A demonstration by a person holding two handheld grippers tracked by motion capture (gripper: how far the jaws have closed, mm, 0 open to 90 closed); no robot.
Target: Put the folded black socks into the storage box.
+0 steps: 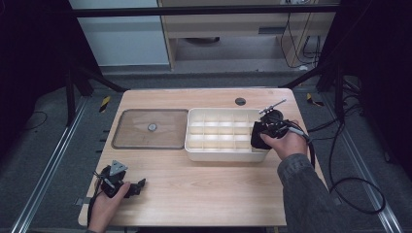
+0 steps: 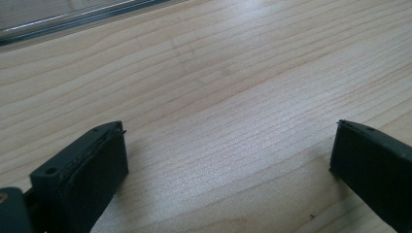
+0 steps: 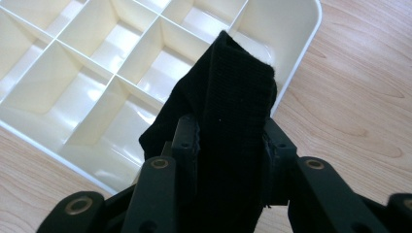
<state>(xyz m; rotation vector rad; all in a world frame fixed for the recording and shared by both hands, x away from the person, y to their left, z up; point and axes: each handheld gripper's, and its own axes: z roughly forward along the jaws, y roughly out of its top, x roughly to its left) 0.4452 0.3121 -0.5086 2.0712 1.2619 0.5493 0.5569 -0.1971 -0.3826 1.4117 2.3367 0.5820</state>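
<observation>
A black fabric piece (image 3: 228,121), ribbed like a folded strap or cloth, is clamped between the jaws of the right gripper (image 3: 232,145). In the high view the right gripper (image 1: 265,133) holds the fabric (image 1: 258,138) over the right end of a white compartment tray (image 1: 194,145), at its near right corner. In the right gripper view the fabric stands up from the jaws and hangs above the tray's (image 3: 303,43) rounded corner compartment; whether it touches the tray cannot be told. The tray is divided by a grid of thin walls, and the visible compartments hold nothing.

The tray rests on a light wood desk (image 1: 204,189). Just beside its left side lies a flat clear lid (image 1: 151,128) with a dark rim and a small round knob at its centre.

The left gripper (image 1: 127,187) rests low at the desk's near left corner, well apart from the tray. Its jaws stand wide apart over bare wood (image 2: 218,121), gripping nothing.
</observation>
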